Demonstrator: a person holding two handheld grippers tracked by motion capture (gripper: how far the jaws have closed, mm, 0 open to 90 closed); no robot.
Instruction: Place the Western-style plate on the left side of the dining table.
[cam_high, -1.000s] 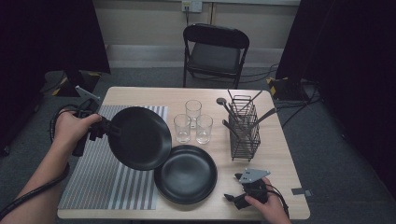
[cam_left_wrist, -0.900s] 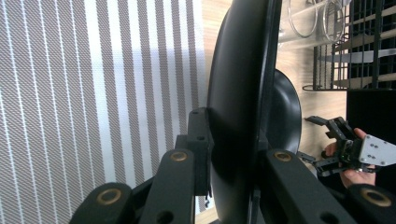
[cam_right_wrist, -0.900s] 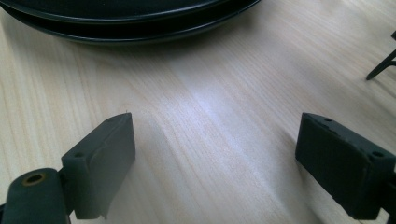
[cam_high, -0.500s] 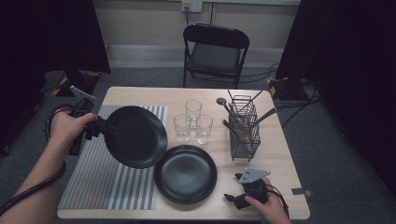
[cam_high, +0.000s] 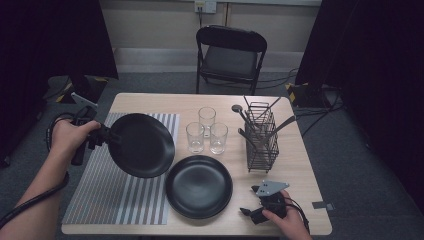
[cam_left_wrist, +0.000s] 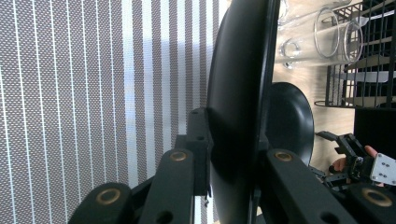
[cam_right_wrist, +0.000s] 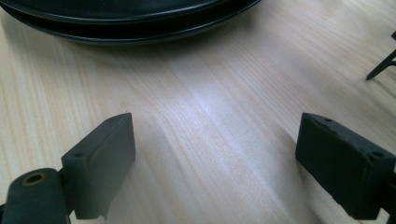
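Observation:
A black plate (cam_high: 145, 146) hangs tilted above the striped mat (cam_high: 100, 200), and my left gripper (cam_high: 112, 139) is shut on its left rim. In the left gripper view the plate (cam_left_wrist: 238, 84) stands edge-on with the gripper (cam_left_wrist: 231, 140) clamping its rim from both sides. A second black plate (cam_high: 199, 186) lies flat on the wooden table (cam_high: 300, 165), just right of the mat. My right gripper (cam_high: 248, 214) rests on the table near the front right edge, pointing at that plate. Its jaws stand open (cam_right_wrist: 215, 158) with bare wood between them and the plate's rim (cam_right_wrist: 116, 18) ahead.
Three clear glasses (cam_high: 206, 119) stand together behind the flat plate. A black wire rack (cam_high: 262, 142) holding utensils stands right of them. A folding chair (cam_high: 230, 50) is beyond the table's far edge. Cables trail from both grippers.
My left hand and the held plate have drifted slightly to the left. The right gripper has stayed where it was.

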